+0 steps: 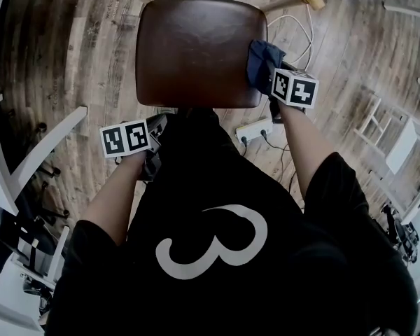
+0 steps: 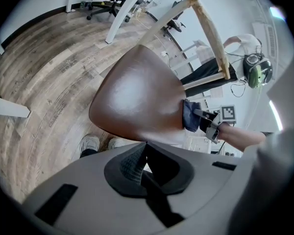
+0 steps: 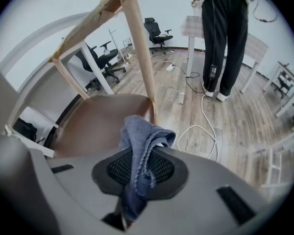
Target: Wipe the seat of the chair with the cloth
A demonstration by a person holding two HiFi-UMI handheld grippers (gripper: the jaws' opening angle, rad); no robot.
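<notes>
Partly hidden cloth (image 3: 139, 136), in right hand-held gripper (image 3: 136, 166)

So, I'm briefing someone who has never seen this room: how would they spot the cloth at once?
Look for the smooth brown chair seat that fills the top middle of the head view. At its right edge, the right hand-held gripper is shut on the cloth. The cloth is the only soft, crumpled blue thing there, bunched against the glossy brown surface.

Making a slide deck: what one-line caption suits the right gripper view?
Right gripper shut on a blue cloth at the edge of the brown chair seat.
</notes>
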